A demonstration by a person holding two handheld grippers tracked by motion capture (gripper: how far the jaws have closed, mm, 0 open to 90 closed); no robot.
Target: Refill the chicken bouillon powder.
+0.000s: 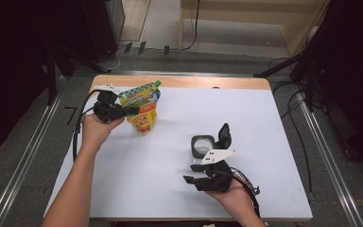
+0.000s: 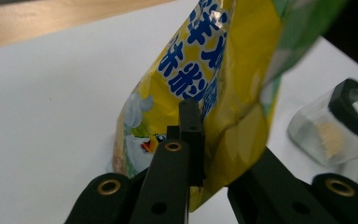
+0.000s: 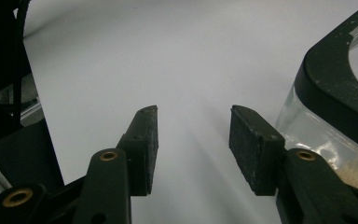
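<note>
A yellow and green spouted pouch (image 1: 142, 107) is held up at the table's far left, its bottom end near the surface. My left gripper (image 1: 133, 111) is shut on its lower part; in the left gripper view one jaw presses the pouch (image 2: 223, 70) and the other is hidden behind it. A small glass jar (image 1: 201, 145) with a black rim and an open flip lid (image 1: 224, 134) stands at centre right. My right gripper (image 1: 190, 174) lies just in front of the jar, pointing left, open, with nothing between its pads (image 3: 145, 140). The jar (image 3: 314, 135) sits beside its right jaw.
The white table top (image 1: 151, 189) has a wooden strip (image 1: 203, 82) along its far edge. Cables and dark stands lie on the floor beyond the table's sides. The jar (image 2: 324, 137) holds a little pale powder.
</note>
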